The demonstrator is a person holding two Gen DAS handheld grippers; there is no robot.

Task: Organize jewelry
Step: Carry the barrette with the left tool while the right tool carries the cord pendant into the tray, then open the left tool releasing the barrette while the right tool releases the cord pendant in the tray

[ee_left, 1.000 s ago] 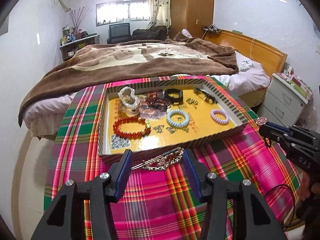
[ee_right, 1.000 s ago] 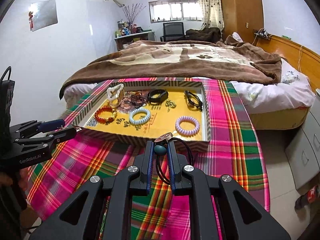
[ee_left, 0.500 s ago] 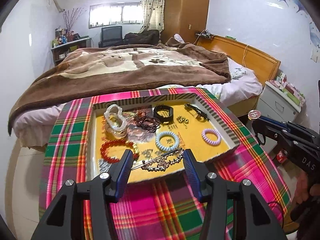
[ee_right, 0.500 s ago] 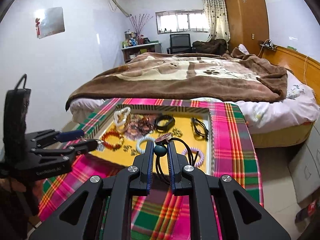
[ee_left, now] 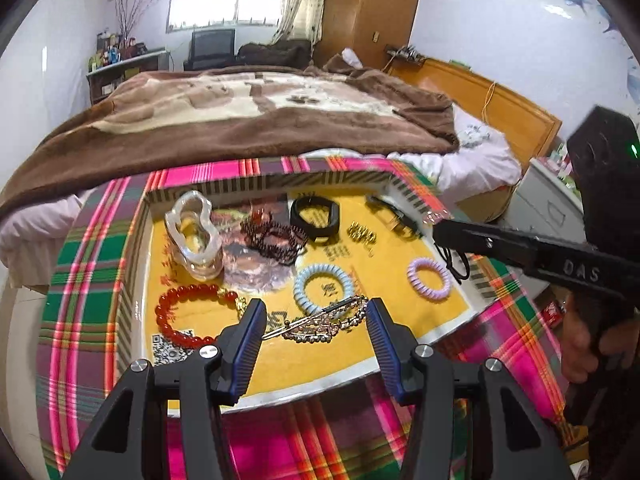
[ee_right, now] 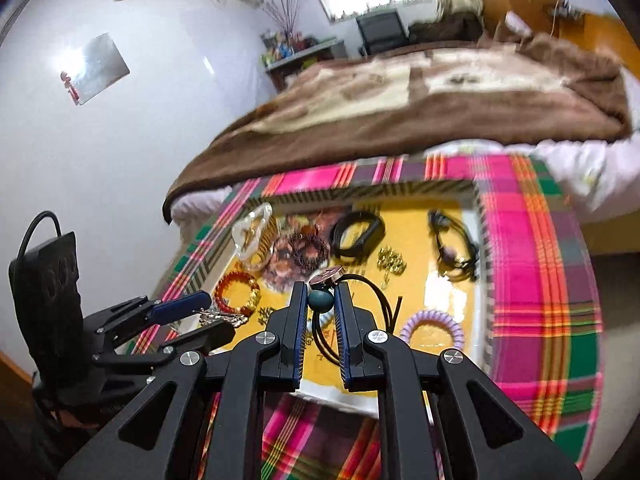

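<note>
A yellow tray with a striped rim sits on a plaid cloth and holds several bracelets and hair ties. My left gripper is shut on a beaded gold hair comb and holds it over the tray's near part. My right gripper is shut on a black cord necklace by its dark bead, with a round pendant above the fingers. It hangs over the tray near the purple coil tie. The right gripper also shows in the left wrist view.
The tray holds a red bead bracelet, a blue coil tie, a purple coil tie, a clear bangle and a black band. A bed with a brown blanket lies behind the table.
Both grippers have moved forward from the cloth in front of the tray to above the tray, each carrying its piece. The right wrist view has tilted.
</note>
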